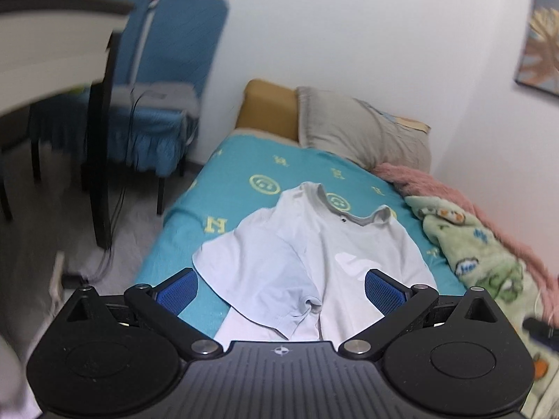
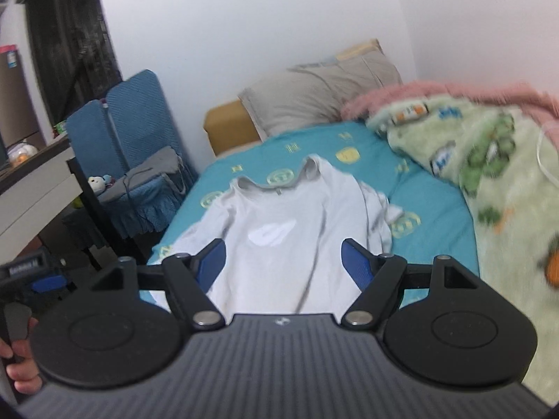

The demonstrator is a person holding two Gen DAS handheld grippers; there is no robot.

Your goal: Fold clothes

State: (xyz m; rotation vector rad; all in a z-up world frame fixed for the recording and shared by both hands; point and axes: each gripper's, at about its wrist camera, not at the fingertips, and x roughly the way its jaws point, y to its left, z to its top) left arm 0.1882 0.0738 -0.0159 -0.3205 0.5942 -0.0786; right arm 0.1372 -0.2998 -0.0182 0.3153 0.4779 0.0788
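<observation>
A white short-sleeved polo shirt (image 1: 300, 262) with a grey collar lies front up on the teal bed sheet (image 1: 244, 171), collar away from me. In the right wrist view the shirt (image 2: 279, 216) shows with its right sleeve bunched. My left gripper (image 1: 281, 291) is open and empty, held above the shirt's lower part. My right gripper (image 2: 283, 262) is open and empty, also above the shirt's lower part. The left gripper also shows at the left edge of the right wrist view (image 2: 35, 272).
A grey pillow (image 1: 363, 129) and a tan headboard block (image 1: 269, 108) are at the bed's far end. A green and pink blanket (image 2: 489, 174) is heaped on the bed's right side. Blue-covered chairs (image 1: 164, 70) and a desk (image 1: 52, 42) stand to the left.
</observation>
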